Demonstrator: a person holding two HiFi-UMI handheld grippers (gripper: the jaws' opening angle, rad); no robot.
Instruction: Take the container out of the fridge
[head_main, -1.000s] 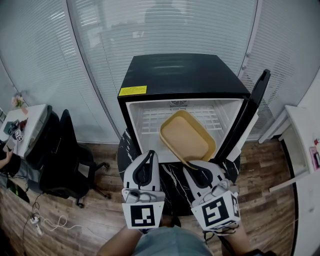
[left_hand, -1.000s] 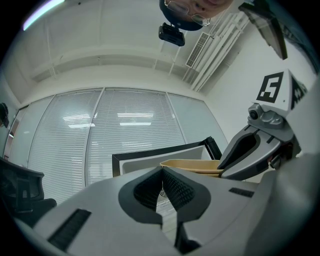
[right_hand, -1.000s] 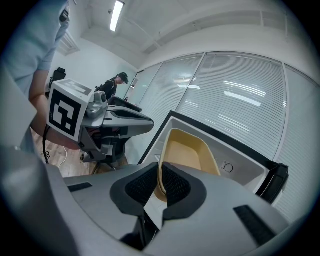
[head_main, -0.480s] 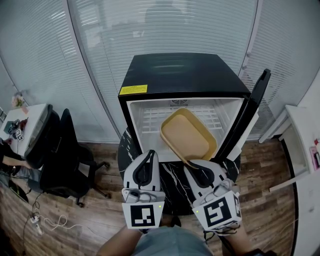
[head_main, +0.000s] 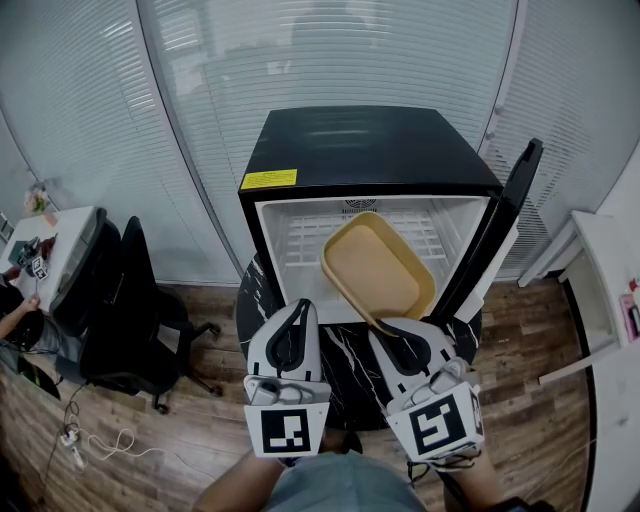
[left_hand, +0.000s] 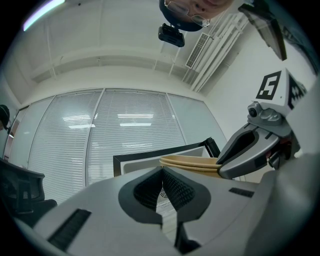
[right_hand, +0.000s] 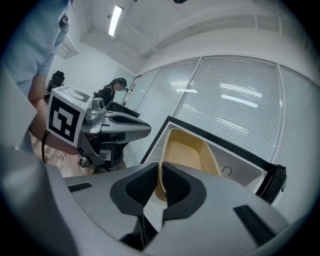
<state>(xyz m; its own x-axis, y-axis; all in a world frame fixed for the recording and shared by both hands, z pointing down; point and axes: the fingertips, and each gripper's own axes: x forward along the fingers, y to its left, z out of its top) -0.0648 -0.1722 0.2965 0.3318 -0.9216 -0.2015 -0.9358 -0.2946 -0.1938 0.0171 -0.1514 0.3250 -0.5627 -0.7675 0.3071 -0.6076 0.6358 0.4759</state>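
Observation:
A shallow tan container (head_main: 378, 270) hangs tilted in front of the open black fridge (head_main: 370, 150), its far end still over the white wire shelf (head_main: 300, 235). My right gripper (head_main: 385, 335) is shut on the container's near rim; in the right gripper view the rim (right_hand: 187, 150) runs between the ribbed pads of the right gripper (right_hand: 160, 172). My left gripper (head_main: 297, 305) hovers to the left of the container, shut with nothing in it (left_hand: 161, 172). In the left gripper view the container (left_hand: 192, 161) shows edge-on beside the right gripper (left_hand: 250, 150).
The fridge door (head_main: 505, 225) stands open on the right, close to the container. The fridge sits on a round black marble table (head_main: 345, 365). A black office chair (head_main: 140, 310) is at the left and a white desk (head_main: 610, 260) at the right. Blinds cover the glass wall behind.
The container has risen and shifted slightly to the right in the right gripper's hold. The left gripper has stayed put.

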